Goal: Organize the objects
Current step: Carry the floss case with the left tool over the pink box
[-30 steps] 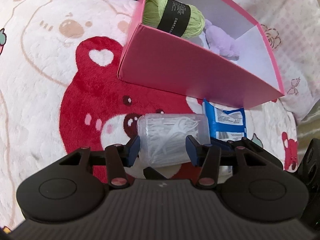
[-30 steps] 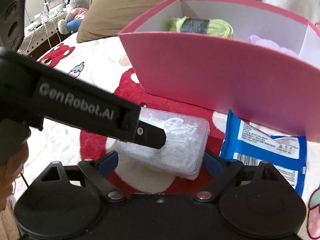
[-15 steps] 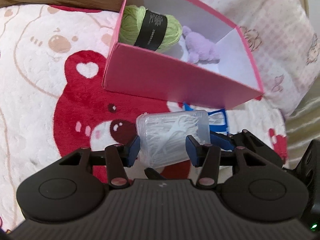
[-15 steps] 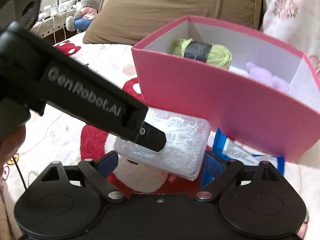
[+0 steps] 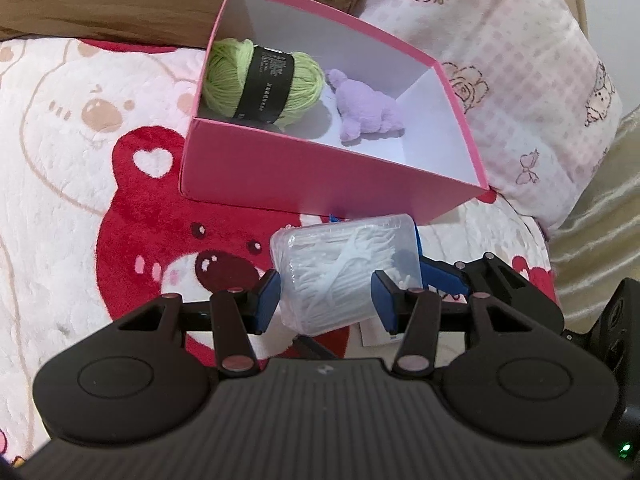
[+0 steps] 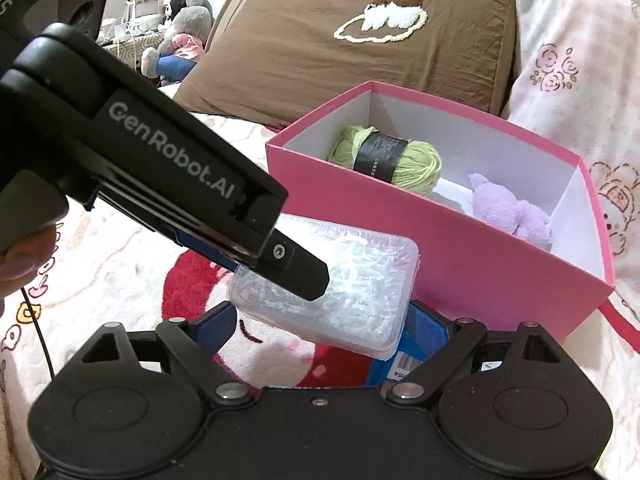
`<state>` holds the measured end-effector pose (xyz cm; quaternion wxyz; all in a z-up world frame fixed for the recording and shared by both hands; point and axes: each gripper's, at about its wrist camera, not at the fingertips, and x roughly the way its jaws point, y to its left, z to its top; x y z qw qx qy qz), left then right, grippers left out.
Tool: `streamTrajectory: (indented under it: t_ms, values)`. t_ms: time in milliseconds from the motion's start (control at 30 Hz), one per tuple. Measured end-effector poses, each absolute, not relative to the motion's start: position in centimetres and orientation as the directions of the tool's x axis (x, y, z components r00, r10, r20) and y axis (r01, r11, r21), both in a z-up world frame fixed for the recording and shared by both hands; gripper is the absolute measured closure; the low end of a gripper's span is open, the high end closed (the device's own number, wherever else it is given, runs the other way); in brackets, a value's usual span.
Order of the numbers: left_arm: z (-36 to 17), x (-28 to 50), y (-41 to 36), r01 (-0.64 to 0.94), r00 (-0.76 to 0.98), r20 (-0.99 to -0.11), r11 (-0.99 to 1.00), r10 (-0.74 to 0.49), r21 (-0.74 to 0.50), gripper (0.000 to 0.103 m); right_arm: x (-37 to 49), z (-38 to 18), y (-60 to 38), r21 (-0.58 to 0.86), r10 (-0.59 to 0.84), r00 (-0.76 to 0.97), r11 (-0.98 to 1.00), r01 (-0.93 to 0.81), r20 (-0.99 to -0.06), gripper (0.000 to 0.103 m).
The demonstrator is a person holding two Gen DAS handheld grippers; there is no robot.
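Covering bed: bear-print blanket (image 5: 80,200); brown pillow (image 6: 360,60) behind.

Blue packet (image 6: 404,364) mostly buried under the clear floss-pick case (image 6: 340,292), only a barcode corner peeking out, print too small to read. Yarn label (image 5: 269,80) text illegible too. Near end of the case blocked by the left gripper (image 5: 326,298) body in the right wrist view; stuffed toys (image 6: 180,40) far back, blurred.
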<state>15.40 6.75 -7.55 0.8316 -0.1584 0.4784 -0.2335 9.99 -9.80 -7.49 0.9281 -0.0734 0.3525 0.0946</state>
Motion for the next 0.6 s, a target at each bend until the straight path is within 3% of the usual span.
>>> streamTrajectory:
  t_ms: [267, 367, 600]
  values:
    - [-6.0, 14.2, 6.0, 0.269, 0.455, -0.724, 0.855, -0.519, -0.444, 0.055, 9.3, -6.1, -10.1, -0.045, 0.141, 0.725, 0.972, -0.231, -0.674, 0.014]
    - [-5.4, 14.0, 5.7, 0.281, 0.479, -0.725, 0.869, -0.495, -0.408, 0.055, 9.0, -5.7, -10.3, -0.077, 0.119, 0.725, 0.97, -0.231, -0.679, 0.03]
    - [-4.5, 13.7, 4.9, 0.294, 0.482, -0.721, 0.867, -0.499, -0.403, 0.055, 8.5, -4.8, -11.4, -0.047, 0.137, 0.723, 0.972, -0.228, -0.677, 0.031]
